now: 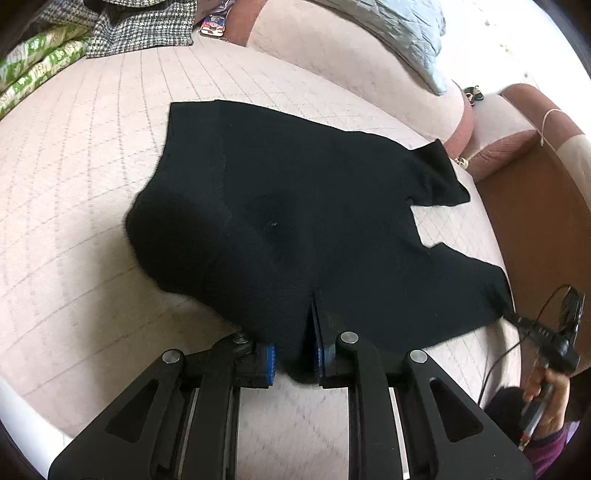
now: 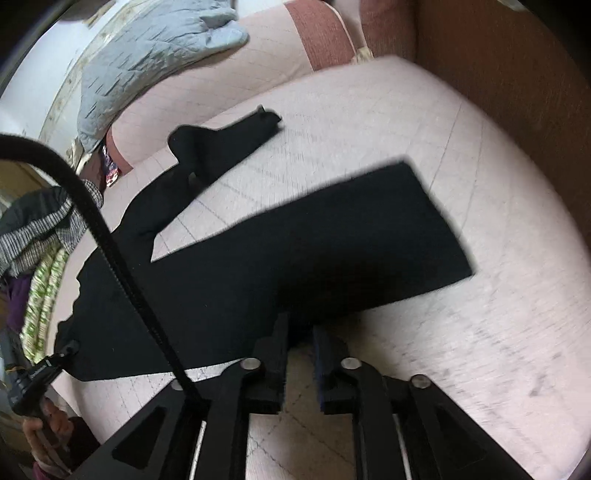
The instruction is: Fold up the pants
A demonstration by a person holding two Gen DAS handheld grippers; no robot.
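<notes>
Black pants (image 1: 288,221) lie spread on a pale quilted sofa seat (image 1: 74,221). My left gripper (image 1: 293,356) is shut on the near edge of the pants, cloth pinched between its blue pads. In the right wrist view the pants (image 2: 332,251) show one leg stretched to the right and the other leg (image 2: 221,147) lying further back. My right gripper (image 2: 301,336) is shut on the near edge of the closer leg. The right gripper also shows in the left wrist view (image 1: 517,319), holding a corner of the cloth.
A grey-blue quilted cushion (image 1: 399,33) rests on the sofa back. Checked cloth (image 1: 140,29) and green patterned fabric (image 1: 33,70) are piled at the far left. A brown wooden armrest (image 1: 535,221) borders the seat on the right. A black cable (image 2: 110,240) crosses the right view.
</notes>
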